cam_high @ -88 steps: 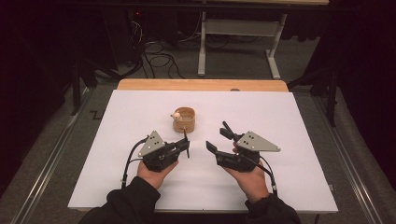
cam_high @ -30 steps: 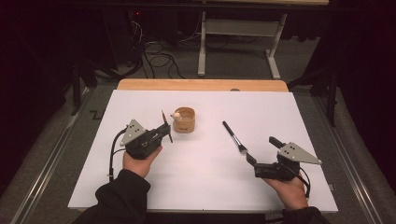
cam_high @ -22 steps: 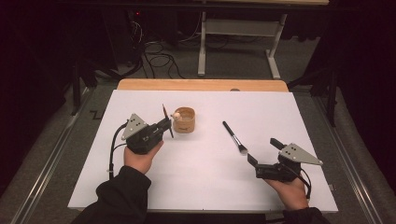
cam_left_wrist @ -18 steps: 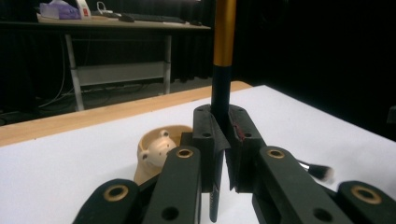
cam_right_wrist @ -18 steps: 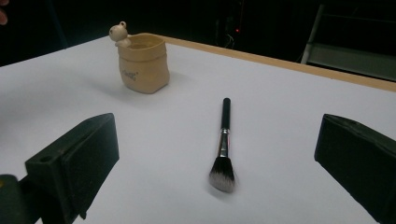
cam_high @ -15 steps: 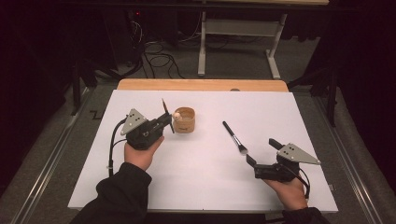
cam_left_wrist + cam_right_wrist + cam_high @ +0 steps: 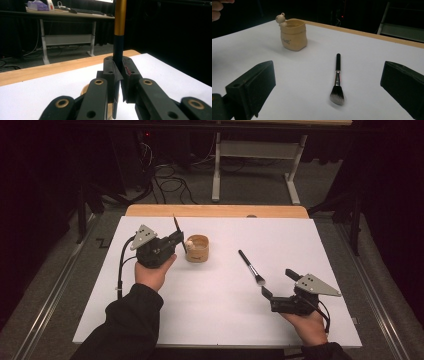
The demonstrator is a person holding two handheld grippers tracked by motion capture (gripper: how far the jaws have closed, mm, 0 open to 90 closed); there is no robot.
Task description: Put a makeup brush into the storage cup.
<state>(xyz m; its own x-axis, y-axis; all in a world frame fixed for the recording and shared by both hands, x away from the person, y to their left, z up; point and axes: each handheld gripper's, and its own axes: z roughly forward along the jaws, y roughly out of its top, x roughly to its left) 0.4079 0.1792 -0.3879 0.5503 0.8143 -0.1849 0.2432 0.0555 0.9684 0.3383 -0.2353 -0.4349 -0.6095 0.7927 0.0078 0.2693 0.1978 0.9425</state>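
Observation:
A tan sack-shaped cup (image 7: 197, 249) with a small bear figure on its rim stands on the white table. My left gripper (image 7: 176, 241) hovers just left of it, shut on a thin brush (image 7: 176, 226) held upright. In the left gripper view the jaws clamp the brush's dark handle (image 7: 117, 50) below a gold ferrule, with the cup's rim (image 7: 85, 89) low behind them. A black makeup brush (image 7: 251, 266) lies flat right of the cup, bristles toward me. My right gripper (image 7: 278, 282) rests near the front right, open, jaws wide on either side of that brush (image 7: 337, 75) but well short of it.
The white sheet (image 7: 215, 330) covers the table, with a wooden strip (image 7: 215, 211) along its far edge. Beyond it are a desk frame (image 7: 255, 165) and cables on the floor. The cup (image 7: 293, 35) stands far left in the right gripper view.
My left gripper has risen and moved away from me with the thin brush, ending closer to the cup. The right gripper and the makeup brush have stayed put.

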